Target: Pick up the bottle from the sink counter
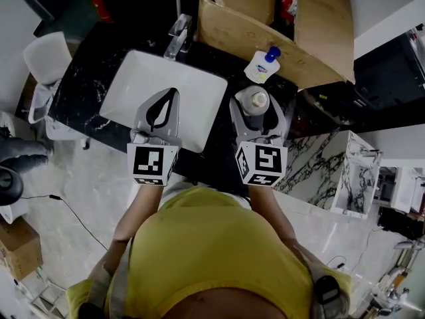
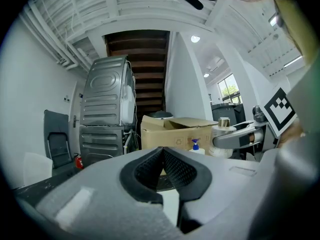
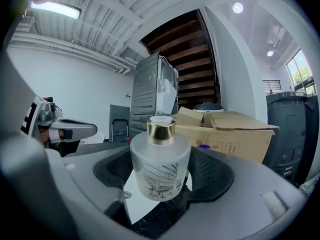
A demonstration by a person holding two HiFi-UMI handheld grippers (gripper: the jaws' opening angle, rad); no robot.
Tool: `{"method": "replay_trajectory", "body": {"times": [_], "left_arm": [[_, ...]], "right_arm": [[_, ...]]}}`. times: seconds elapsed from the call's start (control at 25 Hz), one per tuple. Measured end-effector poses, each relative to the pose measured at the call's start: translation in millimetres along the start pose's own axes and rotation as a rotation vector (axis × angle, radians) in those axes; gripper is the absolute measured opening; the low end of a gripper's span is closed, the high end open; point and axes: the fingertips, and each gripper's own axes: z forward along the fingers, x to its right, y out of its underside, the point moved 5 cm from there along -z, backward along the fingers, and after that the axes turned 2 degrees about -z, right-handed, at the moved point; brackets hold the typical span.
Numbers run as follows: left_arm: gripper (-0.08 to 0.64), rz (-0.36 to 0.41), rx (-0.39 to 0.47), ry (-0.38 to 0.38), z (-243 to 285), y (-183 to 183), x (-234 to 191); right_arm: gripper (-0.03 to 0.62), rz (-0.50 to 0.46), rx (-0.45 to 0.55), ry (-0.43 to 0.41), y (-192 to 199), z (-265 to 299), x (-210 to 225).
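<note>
- A person in a yellow top, seen from above, holds one gripper in each hand over a dark marbled desk with a white rectangular sink set in it.
- The right gripper has its jaws spread to either side of the bottle, with the dark pads pressed against its sides, so it holds the bottle.
- The bottle is short and round, of frosted glass with a gold cap, and stands upright between the jaws, above the desk just right of the sink. Whether its base touches the desk cannot be told.
- The left gripper hangs over the sink basin with its jaw tips closed together and nothing between them.
- Behind the bottle stands a white pump bottle with a blue top, just in front of an open cardboard box.
- A metal faucet sits at the sink's far edge.
</note>
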Motion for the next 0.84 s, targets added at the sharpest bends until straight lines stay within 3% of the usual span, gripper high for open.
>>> {"method": "replay_trajectory", "body": {"times": [0.84], "left_arm": [[0.006,-0.012,0.003,0.036,0.9,3.6,20.5]], "right_arm": [[0.325,-0.013,-0.021,-0.020,10.2,-7.4,2.3]]}}
